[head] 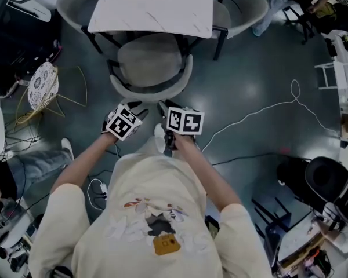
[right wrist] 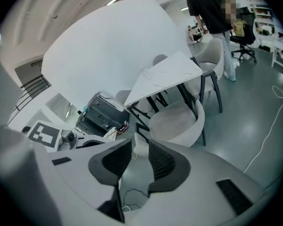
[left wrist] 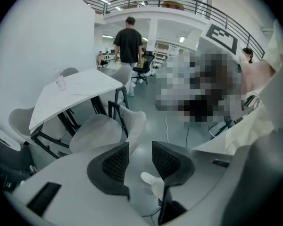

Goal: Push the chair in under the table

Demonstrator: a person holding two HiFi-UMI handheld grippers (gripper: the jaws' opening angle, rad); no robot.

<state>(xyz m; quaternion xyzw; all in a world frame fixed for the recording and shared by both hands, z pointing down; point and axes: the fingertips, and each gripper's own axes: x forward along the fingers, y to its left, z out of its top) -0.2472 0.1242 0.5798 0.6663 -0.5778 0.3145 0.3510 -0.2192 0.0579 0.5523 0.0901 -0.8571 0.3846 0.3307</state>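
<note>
Contact w/ the backrest (head: pixel 151 92) is what the push needs first, by my read. Neither gripper touches it right now.

How to do it well (judgement):
- Bring both grippers down to the curved back rim, one either side of centre, approx. symmetrical.
- Press evenly and straight toward the table (head: pixel 153 7). Uneven force prob. swivels the chair (head: pixel 149 68).
- Watch the black table legs (head: pixel 219 42) either side. The chair's wrap-round back must pass between them.
- No need to clamp. Jaw faces against the rim should do.

Gripper state:
- L gripper (left wrist: pixel 140 150): jaws apart, nothing between the pads, only floor and the person's shoe (left wrist: pixel 151 180) seen through the gap.
- R gripper (right wrist: pixel 140 147): jaws apart, nothing pinched.

Where things lie:
- Chair stands directly ahead of both grippers, backrest toward the person.
- Its seat front is at the table edge and most of the seat is out in the open, so it looks not fully in.
- In head view both grippers hover side by side, near the backrest but clear of it, L toward its left end, R nearer centre.
- Each gripper view shows the chair beyond and above the jaws, not between them.
</note>
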